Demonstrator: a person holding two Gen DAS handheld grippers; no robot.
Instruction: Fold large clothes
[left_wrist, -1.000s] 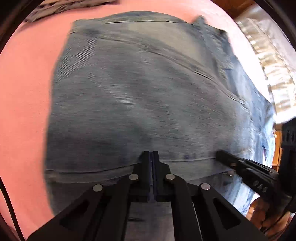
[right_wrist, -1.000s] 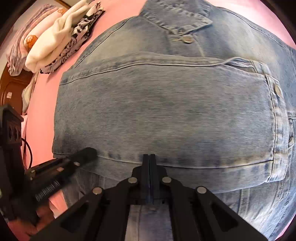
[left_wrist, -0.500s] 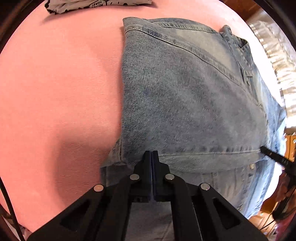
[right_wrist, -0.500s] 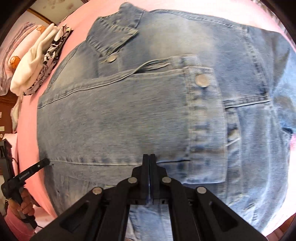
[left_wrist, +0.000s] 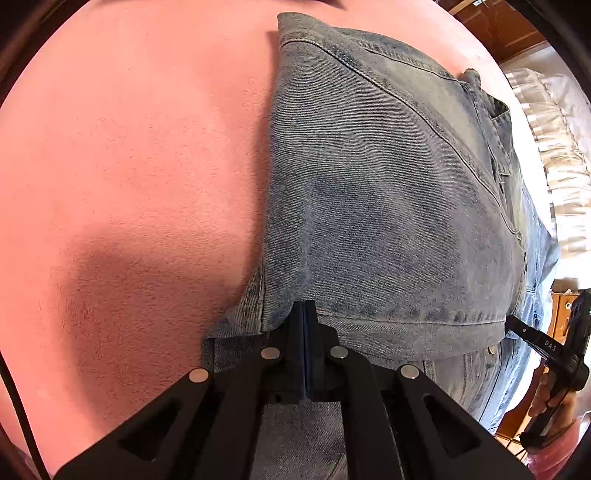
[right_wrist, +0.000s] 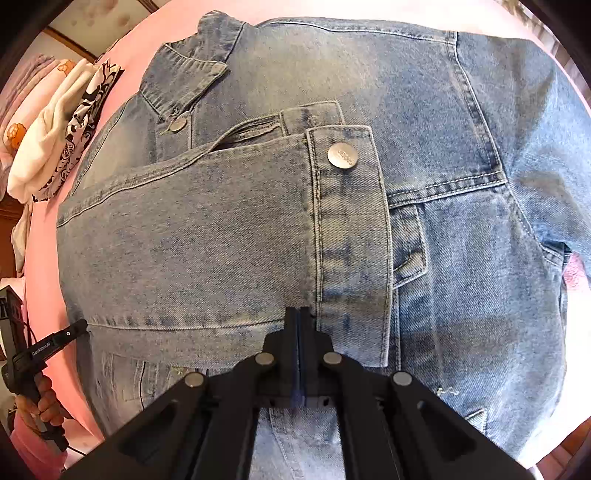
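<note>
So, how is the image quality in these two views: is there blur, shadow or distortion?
Left wrist view: sharp, strong fisheye bulge, a dark shadow on the pink cover beside the denim jacket, bright washed-out bedding at the right edge. Right wrist view: also sharp and bulged, even light, the cuff button crisp.

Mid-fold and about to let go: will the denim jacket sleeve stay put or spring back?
Likely stays: the sleeve lies flat across the denim jacket, and its fabric looks thick and heavy. The stiff cuff may lift slightly. The coarse weave probably grips rather than slides.
</note>
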